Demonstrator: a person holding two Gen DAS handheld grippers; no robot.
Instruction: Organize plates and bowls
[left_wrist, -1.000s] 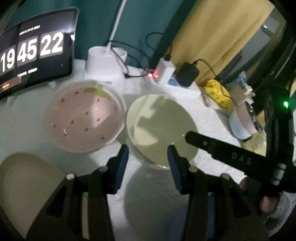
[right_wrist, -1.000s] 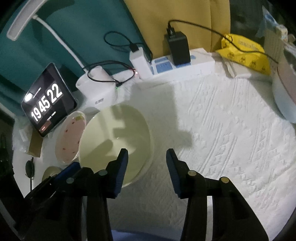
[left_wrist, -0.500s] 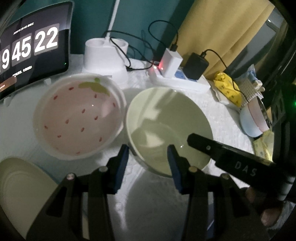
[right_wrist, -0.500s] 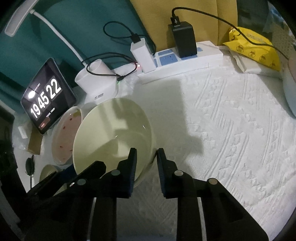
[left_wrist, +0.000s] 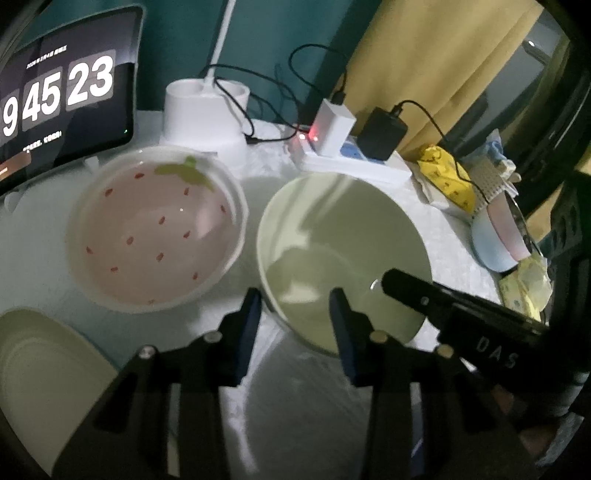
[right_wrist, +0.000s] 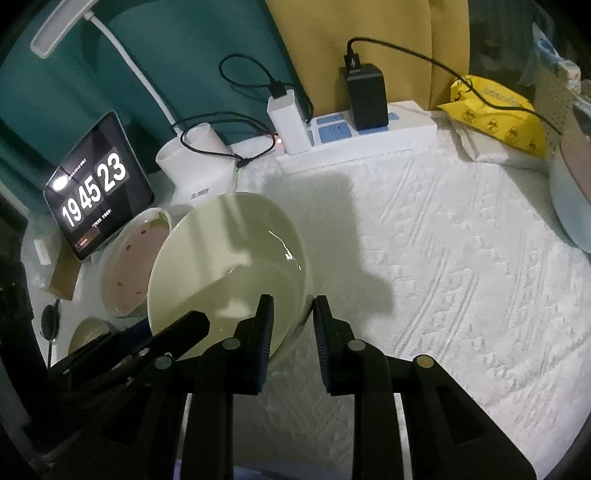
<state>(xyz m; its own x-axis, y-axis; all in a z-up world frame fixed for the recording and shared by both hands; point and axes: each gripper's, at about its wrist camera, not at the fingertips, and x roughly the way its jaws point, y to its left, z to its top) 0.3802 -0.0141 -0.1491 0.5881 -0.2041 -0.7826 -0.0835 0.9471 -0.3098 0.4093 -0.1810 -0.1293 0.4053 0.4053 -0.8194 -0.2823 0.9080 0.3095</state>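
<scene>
A pale green bowl (left_wrist: 332, 236) stands on the white cloth, right of a pink strawberry-patterned bowl (left_wrist: 155, 236). My left gripper (left_wrist: 295, 302) straddles the green bowl's near left rim, one finger outside and one inside. Its jaws are closing and a gap still shows beside the rim. My right gripper (right_wrist: 291, 306) is shut on the green bowl (right_wrist: 229, 251) at its right rim, one finger inside and one outside. In the left wrist view the right gripper (left_wrist: 391, 284) reaches in over that rim. A pale plate (left_wrist: 37, 362) lies at the lower left.
Along the back stand a tablet clock (left_wrist: 62, 99), a white lamp base (left_wrist: 207, 110) and a power strip (left_wrist: 354, 162) with chargers and cables. A yellow packet (left_wrist: 447, 177) and a blue and pink bowl stack (left_wrist: 495, 240) sit right. The textured cloth (right_wrist: 443, 258) spreads right.
My right jaws have closed onto the green bowl's rim. The left gripper has come nearer the two bowls and its jaws have narrowed a little.
</scene>
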